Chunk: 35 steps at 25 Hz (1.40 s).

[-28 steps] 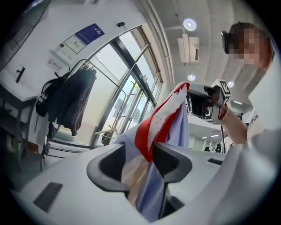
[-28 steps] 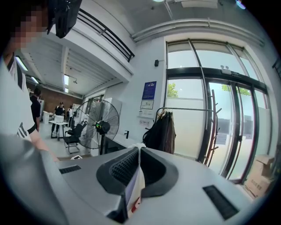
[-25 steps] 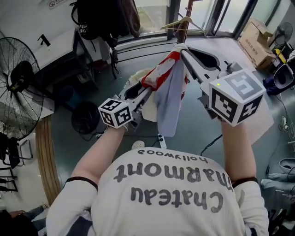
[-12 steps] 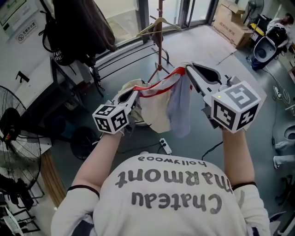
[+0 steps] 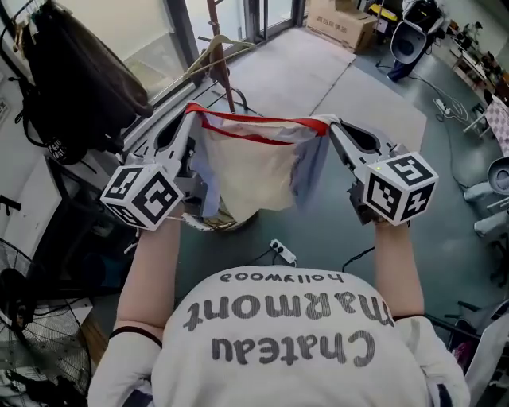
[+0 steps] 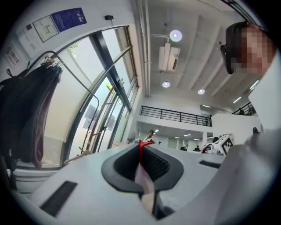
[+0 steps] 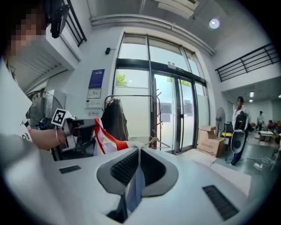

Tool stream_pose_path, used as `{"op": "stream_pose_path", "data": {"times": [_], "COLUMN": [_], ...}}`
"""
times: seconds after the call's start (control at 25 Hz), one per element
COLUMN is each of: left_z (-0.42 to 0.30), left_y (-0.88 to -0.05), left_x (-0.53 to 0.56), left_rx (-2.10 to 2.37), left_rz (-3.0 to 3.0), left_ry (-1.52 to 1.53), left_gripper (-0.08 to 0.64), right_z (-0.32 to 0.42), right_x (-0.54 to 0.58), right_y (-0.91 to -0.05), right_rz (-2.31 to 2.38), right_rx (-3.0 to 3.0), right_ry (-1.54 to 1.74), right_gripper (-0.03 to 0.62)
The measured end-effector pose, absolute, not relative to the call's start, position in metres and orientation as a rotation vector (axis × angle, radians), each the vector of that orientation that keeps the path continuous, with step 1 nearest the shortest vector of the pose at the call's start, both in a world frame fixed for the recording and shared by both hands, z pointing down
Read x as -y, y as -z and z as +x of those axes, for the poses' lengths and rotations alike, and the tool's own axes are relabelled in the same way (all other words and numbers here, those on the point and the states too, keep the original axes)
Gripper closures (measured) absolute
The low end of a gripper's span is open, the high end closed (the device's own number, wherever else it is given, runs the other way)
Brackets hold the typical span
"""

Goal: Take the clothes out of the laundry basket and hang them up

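Cloth first: the garment (image 5: 254, 163), cream with a pale blue panel and a red top edge, hangs spread in the air before our chest. It sits directly above the laundry basket (image 5: 208, 226), whose pale rim peeps out under the hem. We have the left gripper (image 5: 189, 114) clamped on one end of the red edge and the right gripper (image 5: 329, 122) on the other. In each gripper view the jaws are closed, with only a thin fold of fabric pinched between the pads. We judge that the two hands are held apart and roughly level so that the top edge pulls taut. That way we can see how the piece opens before a hanger goes in. Beyond the garment a wooden hanger (image 7: 156, 139) waits on an upright pole (image 5: 225, 75), near but not touching the cloth. A dark coat (image 5: 75, 75) hangs bulkily on the left side. A power strip (image 5: 282, 251) lies on the grey floor near the basket, and a cardboard box (image 5: 342, 17) stands well off. The main obstacle is our own grip, since both grippers are occupied and one corner must be let go to fetch the hanger. The spread cloth also hides most of the basket from us.
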<state>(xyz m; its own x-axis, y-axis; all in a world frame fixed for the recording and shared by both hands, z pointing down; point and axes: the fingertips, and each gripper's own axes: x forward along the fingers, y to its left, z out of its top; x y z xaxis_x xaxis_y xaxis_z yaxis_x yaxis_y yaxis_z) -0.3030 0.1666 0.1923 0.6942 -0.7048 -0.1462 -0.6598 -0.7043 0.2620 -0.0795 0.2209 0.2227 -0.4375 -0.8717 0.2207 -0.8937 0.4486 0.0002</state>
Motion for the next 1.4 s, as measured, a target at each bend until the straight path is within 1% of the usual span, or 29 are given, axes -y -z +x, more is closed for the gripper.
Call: {"op": "stream_pose_path", "data": {"times": [0.28,0.52,0.76,0.92,1.16,1.32,1.4], "left_z": [-0.240,-0.188,-0.104,-0.045,0.037,0.082,0.100], "left_y": [-0.155,-0.160,-0.150,-0.140,-0.110,-0.091,-0.085], "left_x": [-0.169,-0.163,-0.149,-0.138,-0.125,-0.097,-0.083], "left_rx": [0.891,0.825,0.828,0.860,0.942,0.933,0.928], "left_rz": [2.822,2.802,2.813,2.803,2.825,2.874,2.888], "left_ry": [0.434,0.409,0.438,0.520,0.595,0.587,0.572], "left_gripper": [0.543,0.543,0.543,0.543,0.543,0.543,0.543], "right_z": [-0.044,-0.002,0.075,0.133,0.200,0.233,0.244], "right_x": [-0.238,-0.241,-0.214,-0.191,-0.165,-0.143,-0.134], "right_y": [-0.268,-0.285,-0.291,-0.286,-0.277,-0.271,-0.267], "right_rz": [1.643,1.654,1.587,1.486,1.394,1.414,1.412], "right_rx": [2.389,2.346,2.409,2.448,2.545,2.610,2.668], "right_ry": [-0.303,-0.359,-0.418,-0.374,-0.437,-0.502,-0.522], "right_gripper": [0.557,0.555,0.555,0.555,0.552,0.485,0.423]}}
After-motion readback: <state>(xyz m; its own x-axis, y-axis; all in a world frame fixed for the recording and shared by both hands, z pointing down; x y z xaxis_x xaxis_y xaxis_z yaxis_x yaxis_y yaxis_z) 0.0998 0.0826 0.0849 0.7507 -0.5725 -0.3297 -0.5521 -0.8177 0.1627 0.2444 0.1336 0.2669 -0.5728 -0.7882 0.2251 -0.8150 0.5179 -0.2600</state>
